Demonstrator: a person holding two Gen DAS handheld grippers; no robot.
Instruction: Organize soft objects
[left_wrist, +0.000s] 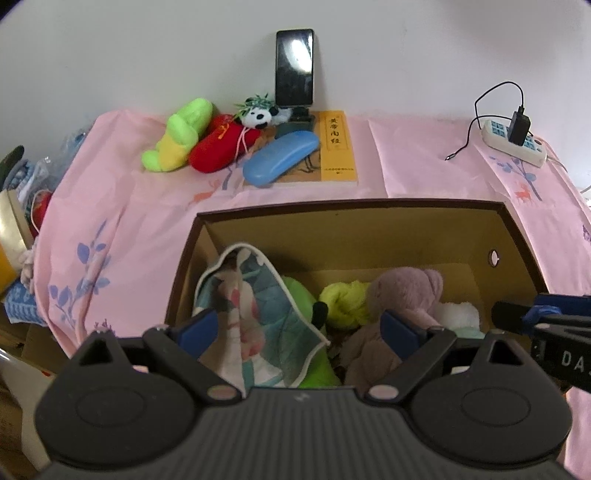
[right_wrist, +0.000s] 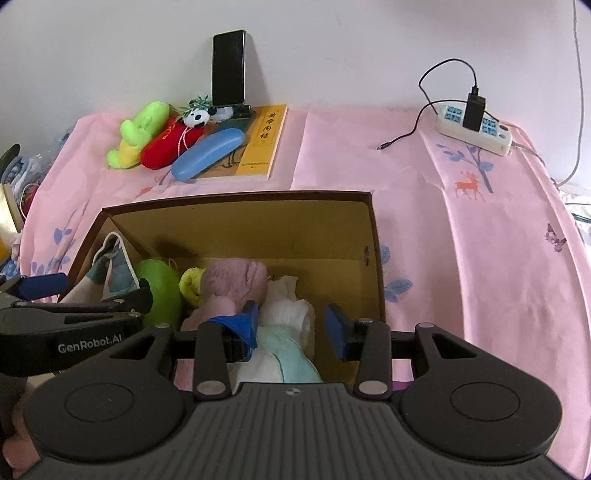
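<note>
Both grippers hang over an open cardboard box (left_wrist: 369, 229) standing on a pink floral tablecloth (right_wrist: 480, 258). The left gripper (left_wrist: 301, 328) has its blue-padded fingers spread wide apart; a printed cloth with white piping (left_wrist: 255, 302) rises between them, but neither pad presses on it. The right gripper (right_wrist: 295, 325) is also spread open, its pads either side of a white and pale-teal towel bundle (right_wrist: 288, 332) without squeezing it.

Inside the box, soft things are packed close: a green plush (right_wrist: 160, 291) next to the cloth, a yellow-green fuzzy bundle (left_wrist: 343, 302), and a mauve stuffed animal (left_wrist: 402, 295) lying against the white bundle.

Farther back on the cloth, outside the box, lie a lime-and-yellow plush (left_wrist: 177, 136), a red plush (left_wrist: 221, 146) and a small panda toy (left_wrist: 258, 116), beside a blue glasses case (left_wrist: 280, 157) on a yellow book (left_wrist: 338, 147). A dark phone (left_wrist: 294, 66) stands against the wall.

The right wrist view alone shows the towel bundle clearly, and a red deer print (right_wrist: 468, 187); the left view alone shows clutter off the table's left edge. A power strip (right_wrist: 476, 129) sits far right.
</note>
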